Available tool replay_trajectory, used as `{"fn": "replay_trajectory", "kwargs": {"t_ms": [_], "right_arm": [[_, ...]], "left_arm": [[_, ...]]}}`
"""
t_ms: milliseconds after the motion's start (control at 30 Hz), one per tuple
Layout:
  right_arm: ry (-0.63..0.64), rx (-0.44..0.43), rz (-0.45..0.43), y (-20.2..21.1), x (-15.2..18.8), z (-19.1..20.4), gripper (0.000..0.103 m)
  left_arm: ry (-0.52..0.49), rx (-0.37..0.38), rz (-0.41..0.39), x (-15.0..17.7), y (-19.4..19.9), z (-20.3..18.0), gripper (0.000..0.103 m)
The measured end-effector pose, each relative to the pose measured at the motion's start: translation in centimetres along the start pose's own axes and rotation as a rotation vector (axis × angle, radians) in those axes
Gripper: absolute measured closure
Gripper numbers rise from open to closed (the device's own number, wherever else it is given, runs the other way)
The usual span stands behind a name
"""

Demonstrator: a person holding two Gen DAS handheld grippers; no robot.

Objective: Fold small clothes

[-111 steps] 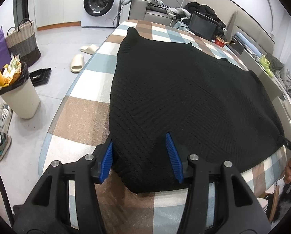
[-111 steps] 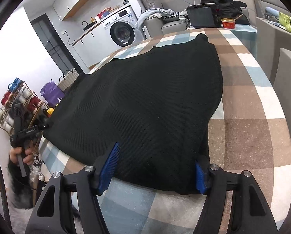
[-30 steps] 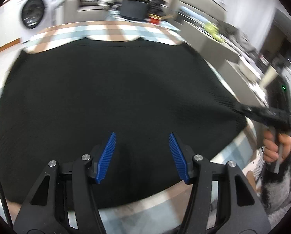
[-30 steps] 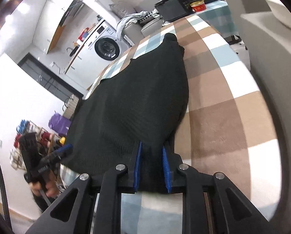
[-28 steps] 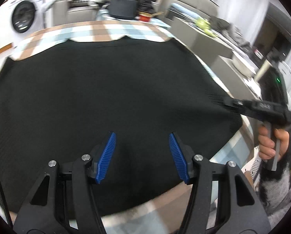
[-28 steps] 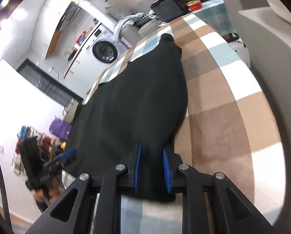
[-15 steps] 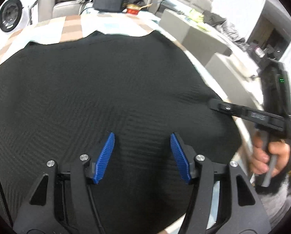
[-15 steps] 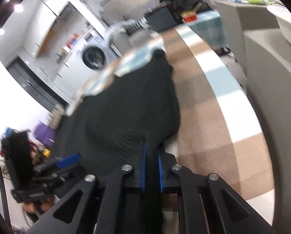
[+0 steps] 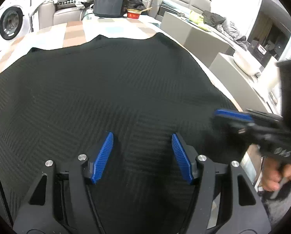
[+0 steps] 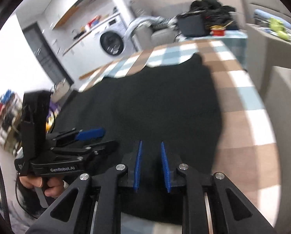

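Between the narrowly parted jaws of the right gripper (image 10: 151, 165), which have just been opening, nothing is pinched; the left gripper (image 9: 142, 156) gapes wide and empty. Beneath both, filling mid-frame, the black garment (image 9: 106, 81) lies flat on the checked table (image 10: 243, 101), seemingly with every fold yet undone.

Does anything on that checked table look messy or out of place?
Nothing stands out. The black knit garment lies spread flat on the checked table. Only a dark box and an opened red can sit at the far end.
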State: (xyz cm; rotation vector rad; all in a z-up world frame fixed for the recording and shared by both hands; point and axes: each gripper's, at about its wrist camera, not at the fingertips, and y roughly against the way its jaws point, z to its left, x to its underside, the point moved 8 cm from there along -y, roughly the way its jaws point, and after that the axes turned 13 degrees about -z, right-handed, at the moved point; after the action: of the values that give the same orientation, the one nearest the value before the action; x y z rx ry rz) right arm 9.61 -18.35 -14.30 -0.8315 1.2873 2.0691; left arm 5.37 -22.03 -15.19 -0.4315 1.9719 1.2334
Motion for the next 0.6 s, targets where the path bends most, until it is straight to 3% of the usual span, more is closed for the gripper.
{"fn": "replay_trajectory", "kwargs": {"t_ms": [67, 200, 267, 333, 400, 467, 600], "right_arm": [[0.011, -0.017, 0.048, -1.5, 0.7, 0.4, 0.068], [0.138, 0.022, 0.048, -1.5, 1.6, 0.4, 0.067], [0.11, 0.041, 0.037, -0.5, 1.8, -0.9, 0.067], [0.049, 0.026, 0.015, 0.7, 1.9, -2.0, 0.068], [0.045, 0.072, -0.002, 1.8, 2.0, -2.6, 0.068], [0.035, 0.088, -0.031, 3.0, 1.9, -1.9, 0.066], [0.082, 0.024, -0.034, 2.8, 1.9, 2.1, 0.063]], "left_arm": [[-0.011, 0.003, 0.003, 0.5, 0.8, 0.6, 0.043], [-0.024, -0.032, 0.012, 1.8, 2.9, 2.4, 0.043], [-0.022, -0.029, 0.005, 2.5, 4.5, 3.3, 0.039], [-0.027, -0.073, 0.01, 3.4, 5.7, 4.5, 0.037], [-0.03, -0.105, 0.003, 4.3, 7.2, 5.6, 0.037], [-0.007, -0.122, -0.008, 4.9, 8.6, 6.5, 0.037], [0.027, -0.13, -0.029, 5.6, 10.5, 7.5, 0.036]]}}
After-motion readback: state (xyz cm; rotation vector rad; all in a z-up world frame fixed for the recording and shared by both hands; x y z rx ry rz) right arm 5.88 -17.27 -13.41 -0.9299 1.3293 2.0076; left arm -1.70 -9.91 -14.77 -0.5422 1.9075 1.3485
